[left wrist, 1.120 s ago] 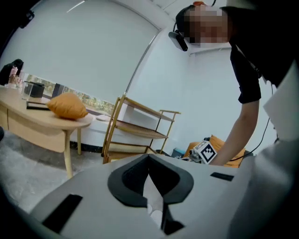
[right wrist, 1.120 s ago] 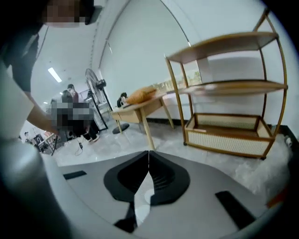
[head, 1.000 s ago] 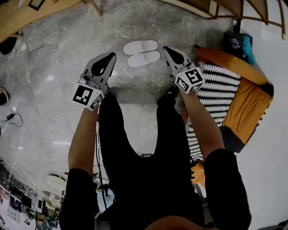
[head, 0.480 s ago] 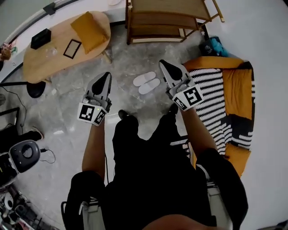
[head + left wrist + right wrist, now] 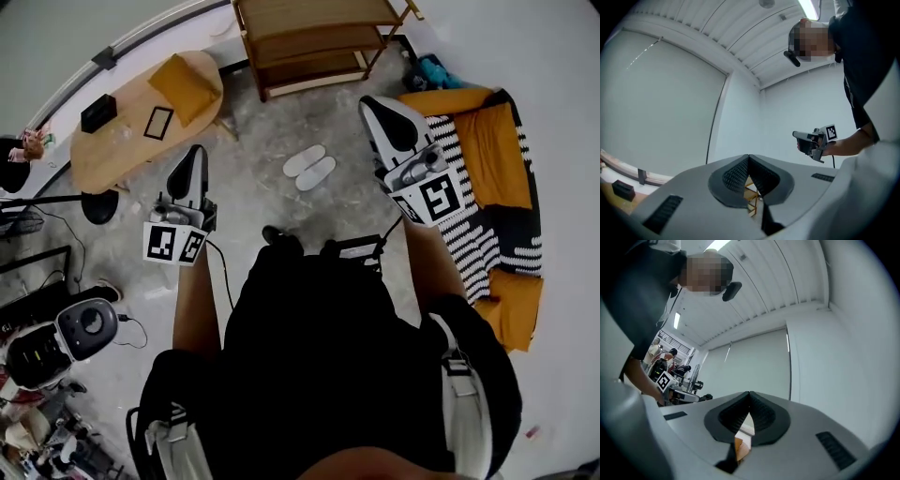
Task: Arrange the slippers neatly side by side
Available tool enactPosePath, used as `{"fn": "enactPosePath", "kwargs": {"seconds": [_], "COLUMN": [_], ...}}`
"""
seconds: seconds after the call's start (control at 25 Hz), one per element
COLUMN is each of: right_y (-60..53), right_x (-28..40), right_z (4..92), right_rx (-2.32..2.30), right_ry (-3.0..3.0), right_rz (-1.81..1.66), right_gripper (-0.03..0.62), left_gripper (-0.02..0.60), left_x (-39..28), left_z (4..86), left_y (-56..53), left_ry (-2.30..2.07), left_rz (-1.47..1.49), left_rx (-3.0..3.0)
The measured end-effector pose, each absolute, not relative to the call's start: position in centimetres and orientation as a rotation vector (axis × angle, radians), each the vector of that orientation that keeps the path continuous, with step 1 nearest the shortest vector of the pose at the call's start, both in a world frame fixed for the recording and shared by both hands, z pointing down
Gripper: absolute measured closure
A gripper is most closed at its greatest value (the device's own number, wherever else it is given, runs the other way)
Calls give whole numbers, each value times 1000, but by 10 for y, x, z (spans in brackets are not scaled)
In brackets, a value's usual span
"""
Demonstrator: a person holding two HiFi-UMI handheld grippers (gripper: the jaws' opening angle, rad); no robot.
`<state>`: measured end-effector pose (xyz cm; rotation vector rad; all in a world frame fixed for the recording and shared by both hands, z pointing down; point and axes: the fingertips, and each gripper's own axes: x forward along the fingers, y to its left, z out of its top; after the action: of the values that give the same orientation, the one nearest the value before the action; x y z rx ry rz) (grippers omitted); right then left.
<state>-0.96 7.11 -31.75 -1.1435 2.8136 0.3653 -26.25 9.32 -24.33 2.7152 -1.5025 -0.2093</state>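
Pair of white fabric slippers (image 5: pixel 309 167) lies side by side on grey stone floor (image 5: pixel 255 155) (task judged complete); hence your left hand-held gripper (image 5: pixel 749 157) and right hand-held gripper (image 5: pixel 749 394) hang clear, closed, empty.

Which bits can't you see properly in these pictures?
Slippers: head view, too small to tell left from right; both gripper views aim upward and miss them.
Wooden shelf: head view, top cut off by the picture edge.
Striped blanket: head view, partly hidden behind the right gripper.
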Motion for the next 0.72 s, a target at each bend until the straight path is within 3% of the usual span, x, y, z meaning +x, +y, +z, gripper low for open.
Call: {"fn": "enactPosePath", "kwargs": {"seconds": [0.44, 0.72], "right_y": [175, 218], "right_x": [115, 157], "right_z": [-397, -330], "right_rx": [-1223, -1222], "right_ry": [2612, 2676], "right_rz": [541, 290], "right_gripper": [563, 563], "left_gripper": [568, 568], "left_x": [-164, -114], "left_z": [-316, -308], "left_y": [189, 243], "left_ry": [-1533, -1572], "left_rz": [-240, -217], "left_rx": [2819, 2796]}}
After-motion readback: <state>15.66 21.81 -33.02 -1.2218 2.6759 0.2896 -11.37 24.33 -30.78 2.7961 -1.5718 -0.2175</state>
